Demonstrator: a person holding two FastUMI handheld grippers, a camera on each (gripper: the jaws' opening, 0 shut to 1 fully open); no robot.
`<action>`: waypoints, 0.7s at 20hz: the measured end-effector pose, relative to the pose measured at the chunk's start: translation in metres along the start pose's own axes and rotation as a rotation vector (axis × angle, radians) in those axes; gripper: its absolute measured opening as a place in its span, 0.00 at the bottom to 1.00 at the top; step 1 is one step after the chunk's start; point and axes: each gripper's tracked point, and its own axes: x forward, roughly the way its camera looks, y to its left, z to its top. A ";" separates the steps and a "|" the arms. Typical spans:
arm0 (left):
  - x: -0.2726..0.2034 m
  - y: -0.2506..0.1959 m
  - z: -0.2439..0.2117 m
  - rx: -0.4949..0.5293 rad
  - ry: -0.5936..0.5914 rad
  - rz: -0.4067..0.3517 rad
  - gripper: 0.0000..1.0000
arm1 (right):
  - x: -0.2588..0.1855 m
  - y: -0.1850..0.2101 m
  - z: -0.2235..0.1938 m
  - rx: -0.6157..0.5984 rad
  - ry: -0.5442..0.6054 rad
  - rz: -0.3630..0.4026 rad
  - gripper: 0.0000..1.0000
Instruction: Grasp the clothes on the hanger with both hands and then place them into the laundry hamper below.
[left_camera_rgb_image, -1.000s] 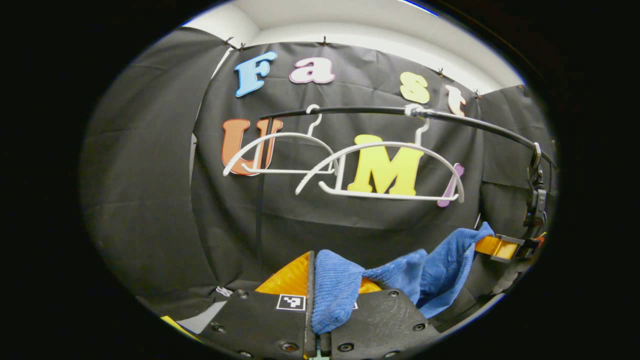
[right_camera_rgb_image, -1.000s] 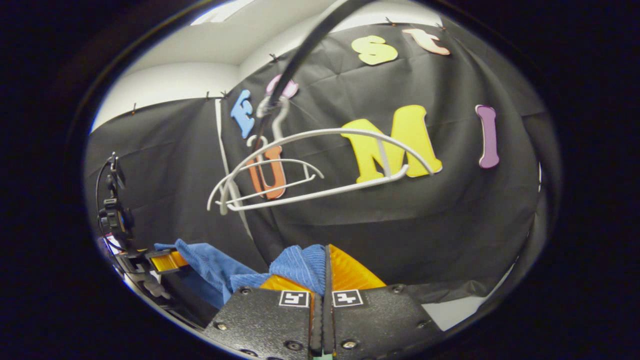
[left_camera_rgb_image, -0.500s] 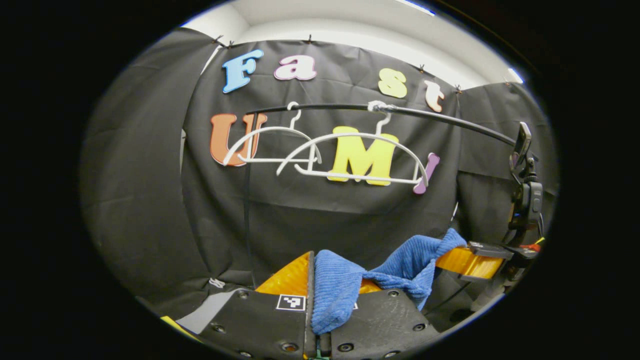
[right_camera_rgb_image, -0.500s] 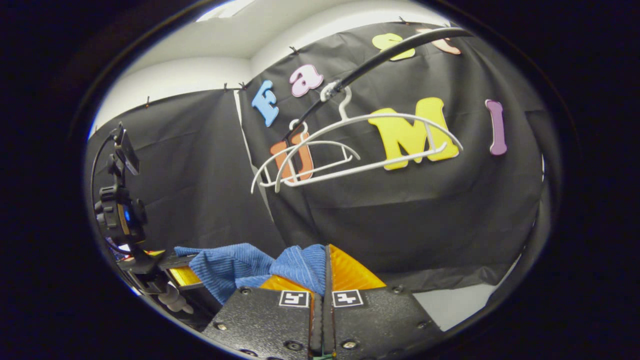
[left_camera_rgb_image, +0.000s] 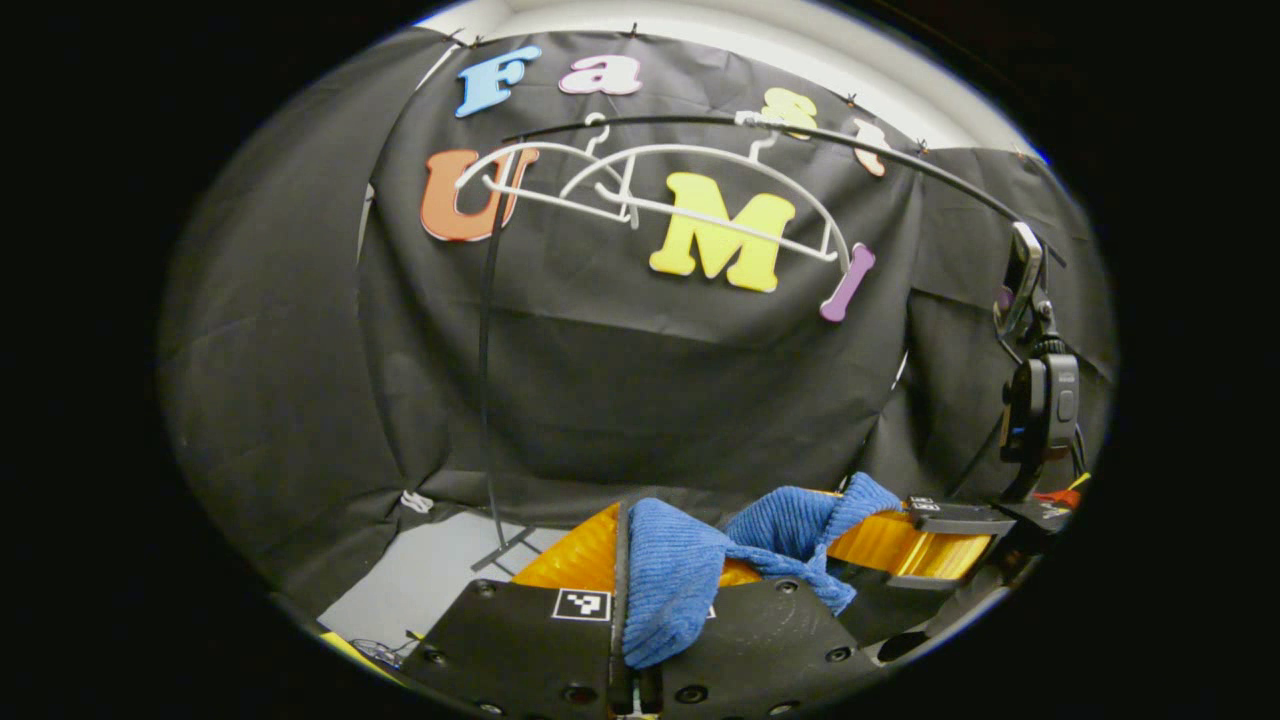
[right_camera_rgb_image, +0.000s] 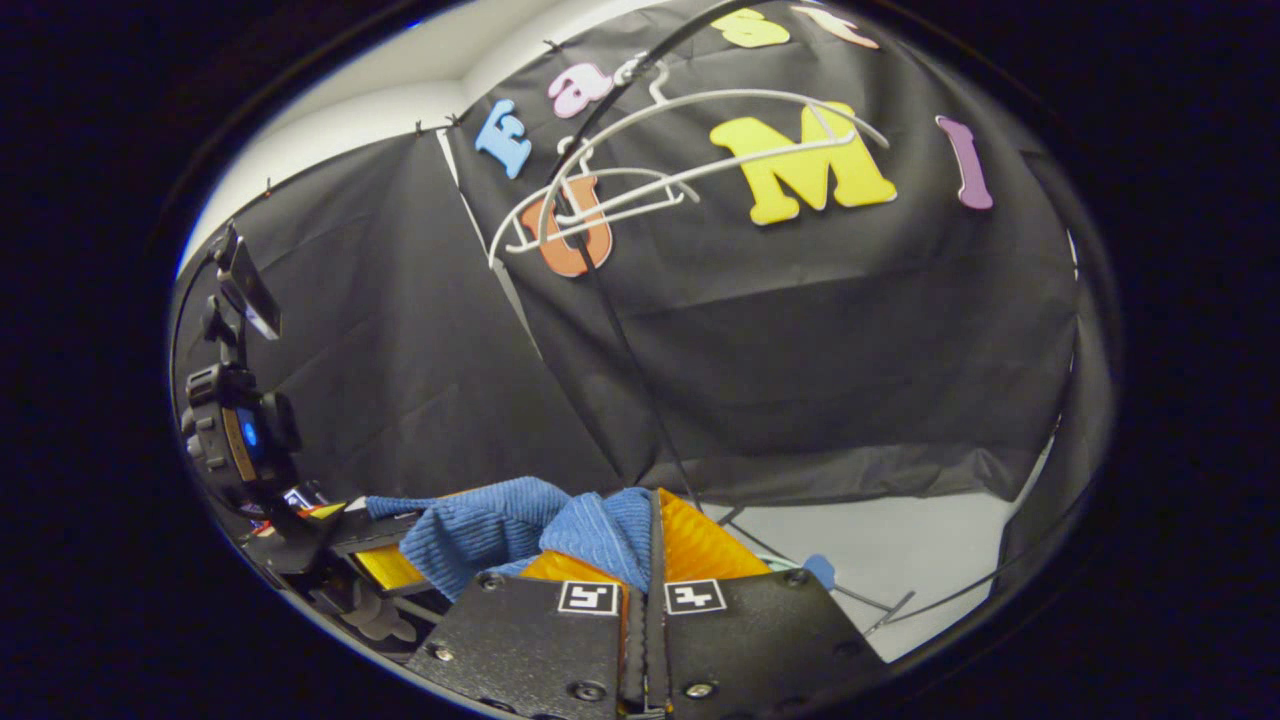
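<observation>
A blue ribbed garment (left_camera_rgb_image: 670, 575) hangs bunched between both grippers, clear of the hangers. My left gripper (left_camera_rgb_image: 624, 530) is shut on one end of it, and the cloth drapes over its right finger. My right gripper (right_camera_rgb_image: 652, 522) is shut on the other end of the garment (right_camera_rgb_image: 500, 525). The right gripper (left_camera_rgb_image: 905, 545) appears close by at the lower right of the left gripper view. At the lower left of the right gripper view is the left gripper (right_camera_rgb_image: 385, 562). Two bare white hangers (left_camera_rgb_image: 700, 180) (right_camera_rgb_image: 700, 125) hang on a black rail (left_camera_rgb_image: 900, 160) high above.
The rail's thin black post (left_camera_rgb_image: 485, 350) runs down to a foot on the grey floor (left_camera_rgb_image: 430, 575). Grey floor (right_camera_rgb_image: 930, 560) lies below the black cloth wall, with thin black rack legs (right_camera_rgb_image: 870, 605) and a small blue object (right_camera_rgb_image: 820, 570) on it.
Both grippers have dropped with the garment, so the hangers and rail sit higher in both views. The two grippers have come closer together, and the grey floor has come into view.
</observation>
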 end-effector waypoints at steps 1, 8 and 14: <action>0.002 0.002 -0.013 0.001 0.015 0.008 0.08 | 0.002 -0.005 -0.013 -0.008 0.026 -0.008 0.04; 0.021 0.010 -0.105 -0.057 0.164 0.035 0.08 | 0.029 -0.034 -0.094 -0.018 0.211 -0.056 0.04; 0.038 0.027 -0.182 -0.172 0.298 0.087 0.08 | 0.051 -0.064 -0.161 -0.003 0.365 -0.112 0.04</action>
